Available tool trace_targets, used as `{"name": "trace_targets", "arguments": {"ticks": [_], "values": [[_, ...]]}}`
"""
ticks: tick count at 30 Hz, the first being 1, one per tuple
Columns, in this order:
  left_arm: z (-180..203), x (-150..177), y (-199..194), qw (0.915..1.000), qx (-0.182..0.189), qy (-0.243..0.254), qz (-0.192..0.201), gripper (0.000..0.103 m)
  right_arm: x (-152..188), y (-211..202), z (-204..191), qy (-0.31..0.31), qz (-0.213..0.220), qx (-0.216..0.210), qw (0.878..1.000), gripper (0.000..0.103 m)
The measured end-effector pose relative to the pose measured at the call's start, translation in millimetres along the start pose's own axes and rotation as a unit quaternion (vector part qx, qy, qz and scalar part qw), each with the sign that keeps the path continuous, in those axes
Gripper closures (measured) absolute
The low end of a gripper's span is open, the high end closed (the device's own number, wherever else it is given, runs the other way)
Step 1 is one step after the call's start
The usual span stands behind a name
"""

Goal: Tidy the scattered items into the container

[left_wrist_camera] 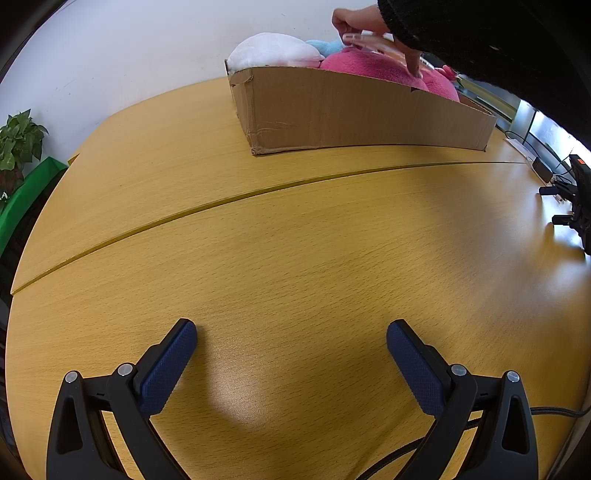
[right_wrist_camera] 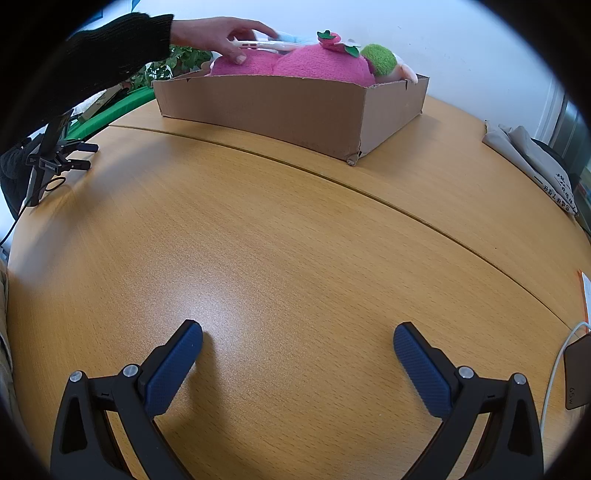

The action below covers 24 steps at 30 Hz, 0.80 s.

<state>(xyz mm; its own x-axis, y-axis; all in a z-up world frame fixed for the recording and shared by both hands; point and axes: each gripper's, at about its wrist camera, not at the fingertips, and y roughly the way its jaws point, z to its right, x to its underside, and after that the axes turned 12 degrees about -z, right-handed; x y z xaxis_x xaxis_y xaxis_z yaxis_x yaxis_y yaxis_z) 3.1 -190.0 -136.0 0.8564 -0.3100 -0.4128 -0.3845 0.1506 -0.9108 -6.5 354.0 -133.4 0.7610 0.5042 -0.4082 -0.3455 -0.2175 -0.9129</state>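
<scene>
A shallow cardboard box [left_wrist_camera: 351, 110] [right_wrist_camera: 266, 107] stands at the far side of the wooden table [left_wrist_camera: 295, 240] [right_wrist_camera: 277, 240]. It holds a pink plush [left_wrist_camera: 373, 68] [right_wrist_camera: 317, 64], a white plush [left_wrist_camera: 273, 50] and a green plush part [right_wrist_camera: 382, 59]. A bare hand [left_wrist_camera: 362, 22] [right_wrist_camera: 218, 35] in a black sleeve holds a flat pale item [left_wrist_camera: 369, 40] [right_wrist_camera: 266, 45] over the pink plush. My left gripper [left_wrist_camera: 291, 336] is open and empty above bare table. My right gripper [right_wrist_camera: 297, 338] is open and empty too. Each gripper shows at the edge of the other's view [left_wrist_camera: 574, 195] [right_wrist_camera: 62, 155].
A potted plant [left_wrist_camera: 18, 144] and green cloth [left_wrist_camera: 22, 199] are beyond the left table edge. Grey cloth [right_wrist_camera: 532, 162], a charger with white cable [right_wrist_camera: 576, 373] and an orange paper [right_wrist_camera: 585, 295] lie at the right side. A seam [left_wrist_camera: 258, 192] crosses the table.
</scene>
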Motion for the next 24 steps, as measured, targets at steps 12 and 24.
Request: {"name": "trace_targets", "arguments": {"ticks": [12,24], "values": [[-1.1,-0.4,-0.3,1.0,0.0,0.0,0.0,0.0,-0.2,0.0,0.2,0.0,0.0,0.0,1.0,0.0],[-1.9,-1.0,-0.2,1.0,0.001,0.001,0.0,0.0,0.2,0.0,-0.1,0.0,0.0,0.0,1.0,0.0]]}}
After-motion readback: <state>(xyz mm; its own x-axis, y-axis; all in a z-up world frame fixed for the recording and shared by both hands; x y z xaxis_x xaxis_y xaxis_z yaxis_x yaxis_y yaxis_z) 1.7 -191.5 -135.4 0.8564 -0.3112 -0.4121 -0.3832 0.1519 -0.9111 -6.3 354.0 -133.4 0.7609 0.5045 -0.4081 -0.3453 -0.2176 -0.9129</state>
